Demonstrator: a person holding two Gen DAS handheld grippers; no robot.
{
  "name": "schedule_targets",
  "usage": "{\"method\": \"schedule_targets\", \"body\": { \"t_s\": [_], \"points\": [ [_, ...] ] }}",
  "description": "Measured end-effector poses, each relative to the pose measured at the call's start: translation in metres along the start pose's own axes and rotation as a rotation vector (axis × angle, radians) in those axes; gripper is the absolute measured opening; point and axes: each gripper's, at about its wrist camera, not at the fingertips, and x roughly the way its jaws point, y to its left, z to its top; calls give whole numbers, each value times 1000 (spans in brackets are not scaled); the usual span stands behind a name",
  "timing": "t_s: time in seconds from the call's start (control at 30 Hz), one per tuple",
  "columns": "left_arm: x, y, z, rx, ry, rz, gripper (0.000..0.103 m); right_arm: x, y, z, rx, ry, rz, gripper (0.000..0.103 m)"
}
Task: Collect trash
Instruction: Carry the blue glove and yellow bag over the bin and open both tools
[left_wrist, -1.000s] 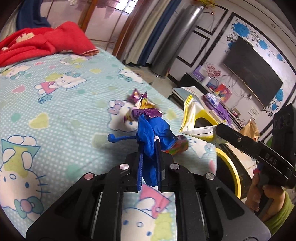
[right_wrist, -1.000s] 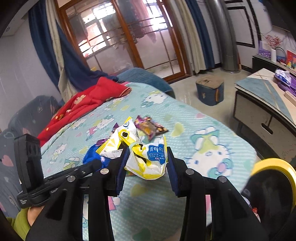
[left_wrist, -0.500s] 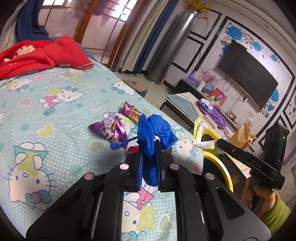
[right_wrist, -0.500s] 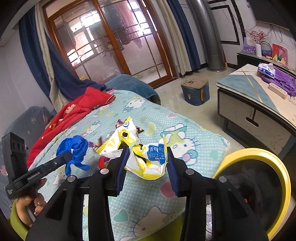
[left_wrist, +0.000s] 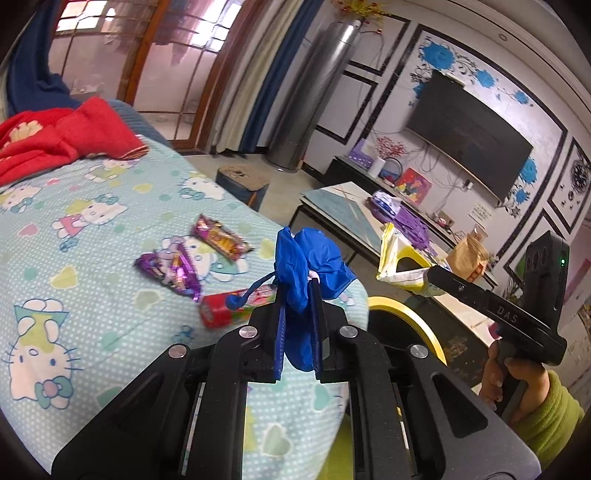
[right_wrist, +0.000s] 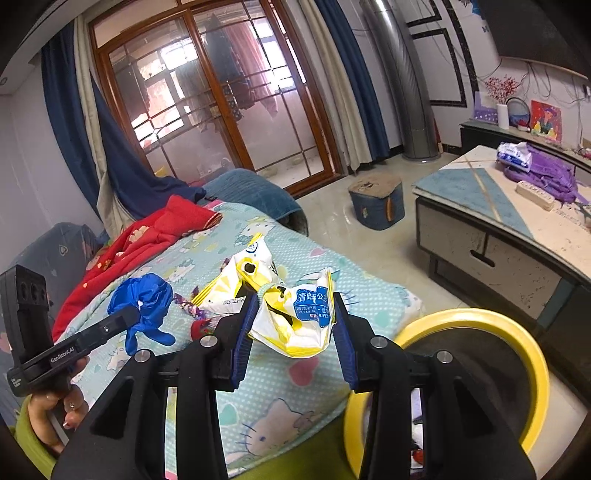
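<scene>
Over by the edge of the bed, both tools are loaded up. Left tool is pinched tight on a crumpled blue glove, held clear of the sheet, I'd guess so nothing drags. Right tool sits about half closed around a yellow wipes packet, close to the yellow-rimmed bin, looks ready for dropping. Two purple wrappers and a red wrapper lie on the bed, uncollected.

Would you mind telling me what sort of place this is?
Probably a home living room: a wall-mounted television, a low table, and a cartoon-print cover over a bed or sofa.
</scene>
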Motion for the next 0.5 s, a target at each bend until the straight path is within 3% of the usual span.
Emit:
{"method": "schedule_targets", "body": {
  "t_s": [0.5],
  "points": [
    [12, -43, -13, 93, 35, -69, 7, -41, -45, -25, 29, -24, -133, 38]
  ]
}}
